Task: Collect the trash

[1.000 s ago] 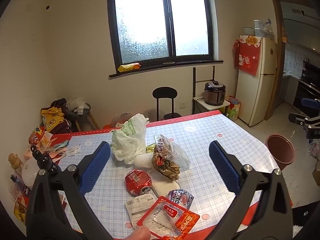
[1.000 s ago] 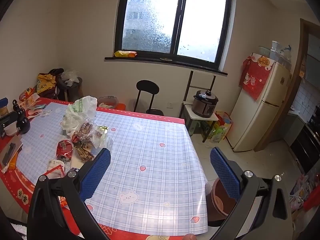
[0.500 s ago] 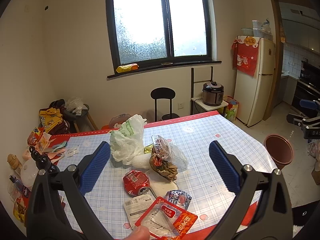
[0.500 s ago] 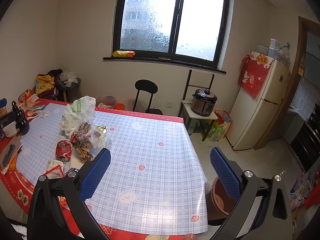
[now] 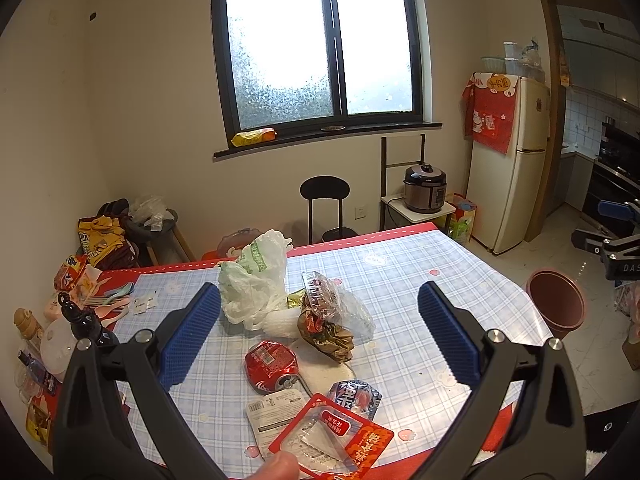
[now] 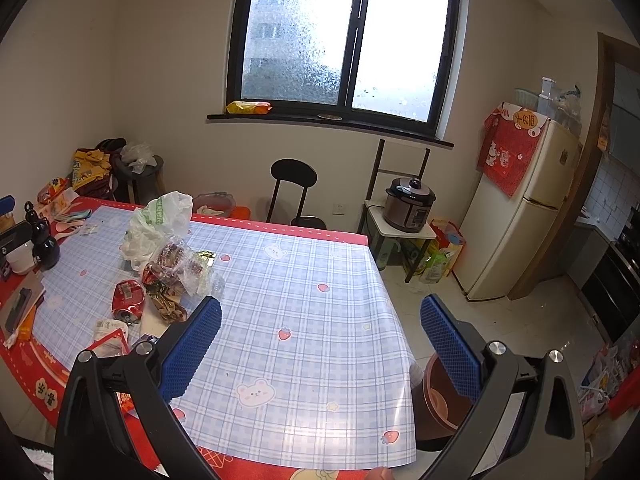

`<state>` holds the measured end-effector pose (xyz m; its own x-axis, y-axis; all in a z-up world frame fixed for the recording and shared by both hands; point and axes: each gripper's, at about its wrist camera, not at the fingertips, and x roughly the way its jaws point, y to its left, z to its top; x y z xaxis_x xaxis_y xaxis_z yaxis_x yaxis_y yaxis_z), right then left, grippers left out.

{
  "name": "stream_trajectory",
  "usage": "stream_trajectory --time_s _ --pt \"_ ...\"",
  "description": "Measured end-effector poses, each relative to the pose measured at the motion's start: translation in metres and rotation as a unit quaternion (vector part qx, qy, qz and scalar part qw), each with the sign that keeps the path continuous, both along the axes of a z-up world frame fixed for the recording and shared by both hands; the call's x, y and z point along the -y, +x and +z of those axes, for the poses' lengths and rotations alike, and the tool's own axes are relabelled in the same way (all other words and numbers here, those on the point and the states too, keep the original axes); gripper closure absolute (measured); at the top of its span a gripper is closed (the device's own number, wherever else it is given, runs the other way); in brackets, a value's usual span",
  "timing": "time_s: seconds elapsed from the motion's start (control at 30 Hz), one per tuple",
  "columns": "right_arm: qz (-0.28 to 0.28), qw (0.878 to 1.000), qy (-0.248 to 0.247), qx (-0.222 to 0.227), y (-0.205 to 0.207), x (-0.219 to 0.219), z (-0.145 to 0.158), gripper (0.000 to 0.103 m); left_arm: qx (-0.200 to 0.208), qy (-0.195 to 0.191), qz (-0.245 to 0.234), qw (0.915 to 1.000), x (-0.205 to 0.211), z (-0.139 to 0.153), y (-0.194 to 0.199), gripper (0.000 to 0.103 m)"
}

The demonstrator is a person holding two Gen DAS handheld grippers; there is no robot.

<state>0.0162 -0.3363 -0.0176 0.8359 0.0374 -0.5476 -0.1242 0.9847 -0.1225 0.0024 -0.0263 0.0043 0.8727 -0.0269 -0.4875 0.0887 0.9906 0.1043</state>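
Trash lies on the blue checked tablecloth [image 5: 400,280]: a white plastic bag [image 5: 252,280], a crumpled clear and brown wrapper [image 5: 328,320], a crushed red can [image 5: 270,362], a white packet [image 5: 276,412], a red packet [image 5: 332,436] and a small blue-silver wrapper [image 5: 354,394]. My left gripper [image 5: 318,336] hovers open above the pile, holding nothing. My right gripper [image 6: 320,344] stands open over the table's right part, far from the trash [image 6: 164,276]. A brown bin [image 5: 556,304] stands on the floor by the table's right side, also seen as the bin [image 6: 440,400] below my right finger.
Bottles, cups and spoons [image 5: 72,320] crowd the table's left edge. A black stool [image 5: 326,204], a rice cooker [image 5: 424,188] on a small stand and a fridge [image 5: 508,168] line the far wall. A phone [image 6: 18,312] lies at the left edge.
Both views have shifted slightly, as if both grippers were raised and pulled back a little. Both stay open. The trash has not moved.
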Motion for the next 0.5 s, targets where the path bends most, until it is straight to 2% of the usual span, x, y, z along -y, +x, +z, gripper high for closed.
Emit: stream_trajectory --time_s 0.5 --pt "0.0 1.0 0.002 0.0 -0.0028 0.0003 -0.0023 0.005 0.0 -0.001 -0.001 1.0 -0.0009 0.0005 -0.0023 0.006"
